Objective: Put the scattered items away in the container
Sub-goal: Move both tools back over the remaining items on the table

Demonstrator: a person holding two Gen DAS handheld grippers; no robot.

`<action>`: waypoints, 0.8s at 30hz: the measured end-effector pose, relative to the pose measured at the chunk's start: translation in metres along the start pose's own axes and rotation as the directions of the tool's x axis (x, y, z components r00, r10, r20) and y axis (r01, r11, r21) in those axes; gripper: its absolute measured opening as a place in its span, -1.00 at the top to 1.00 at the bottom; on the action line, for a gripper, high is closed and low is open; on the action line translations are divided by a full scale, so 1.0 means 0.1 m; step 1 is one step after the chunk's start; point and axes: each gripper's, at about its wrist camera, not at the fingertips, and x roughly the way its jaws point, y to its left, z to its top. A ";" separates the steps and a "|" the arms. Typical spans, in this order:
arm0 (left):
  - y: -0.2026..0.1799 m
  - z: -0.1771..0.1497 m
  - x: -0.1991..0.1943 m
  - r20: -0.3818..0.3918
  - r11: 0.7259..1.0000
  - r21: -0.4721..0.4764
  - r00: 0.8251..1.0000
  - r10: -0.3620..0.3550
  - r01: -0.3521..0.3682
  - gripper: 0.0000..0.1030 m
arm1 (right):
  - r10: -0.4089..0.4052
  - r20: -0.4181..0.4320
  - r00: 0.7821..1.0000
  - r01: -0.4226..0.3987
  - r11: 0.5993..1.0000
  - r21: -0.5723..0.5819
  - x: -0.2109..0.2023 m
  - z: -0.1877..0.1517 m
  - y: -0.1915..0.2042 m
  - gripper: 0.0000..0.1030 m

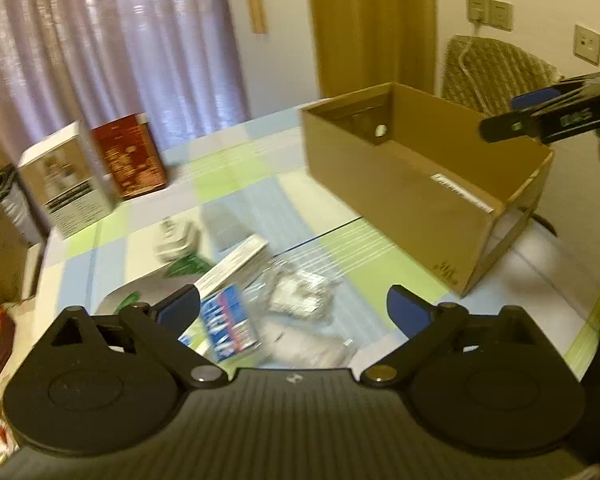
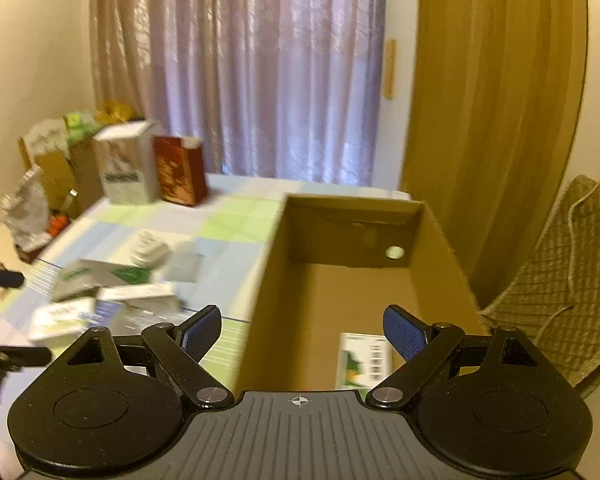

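Left gripper (image 1: 292,304), fingers spread wide and holding nothing, poised low centre of the left wrist view above the scattered items. Directly beyond the fingertips: blue-and-white packet (image 1: 228,324), clear plastic bag (image 1: 300,296) and white carton (image 1: 236,264), overlapping in a loose heap on the checked tablecloth (image 1: 236,184); further smaller items blurred, kind not discernible. Right gripper (image 2: 302,334), fingers likewise apart and empty, lower centre of the right wrist view, aimed over the near rim of the cardboard box (image 2: 260,300). One green-and-white package (image 2: 364,360) already lying on the box floor, lower centre right.

Step in hand, as judged: between a completed drop by the right gripper and a fresh pick by the left. Next move calls for lowering the left fingers astride one item of the heap, the packet lying nearest, then closing and carrying toward the box at upper right of the left wrist view.

Edges and room: box open-topped, walls tall, so a lift over the rim needed; interior largely free. Bare cloth between heap and box. Far left, white box (image 1: 68,184) and red box (image 1: 132,156) standing side by side near the table's far edge, well apart from the heap; curtain (image 1: 112,40) behind.
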 end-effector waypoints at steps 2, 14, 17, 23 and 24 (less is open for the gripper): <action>0.10 -0.11 -0.10 0.008 0.999 -0.024 1.000 0.030 -0.030 -0.97 | 0.028 0.007 1.000 -0.028 1.000 -0.006 -0.08 -0.01 0.16 -0.81; 0.57 -0.57 -0.39 -0.073 0.982 -0.140 0.990 0.120 -0.129 -0.98 | 0.131 -0.079 0.988 -0.133 0.991 -0.026 -0.15 -0.29 0.96 -0.81; 0.69 -0.63 -0.40 -0.109 0.975 -0.169 0.986 0.128 -0.145 -0.98 | 0.136 -0.110 0.985 -0.140 0.990 -0.032 -0.11 -0.38 1.11 -0.81; 0.86 -0.74 -0.38 -0.125 0.984 -0.126 0.986 0.110 -0.126 -0.98 | 0.145 -0.147 0.978 -0.156 0.985 -0.067 -0.03 -0.43 1.36 -0.81; 0.89 -0.76 -0.37 -0.125 0.986 -0.119 0.987 0.105 -0.120 -0.98 | 0.143 -0.151 0.978 -0.154 0.986 -0.068 -0.01 -0.42 1.39 -0.81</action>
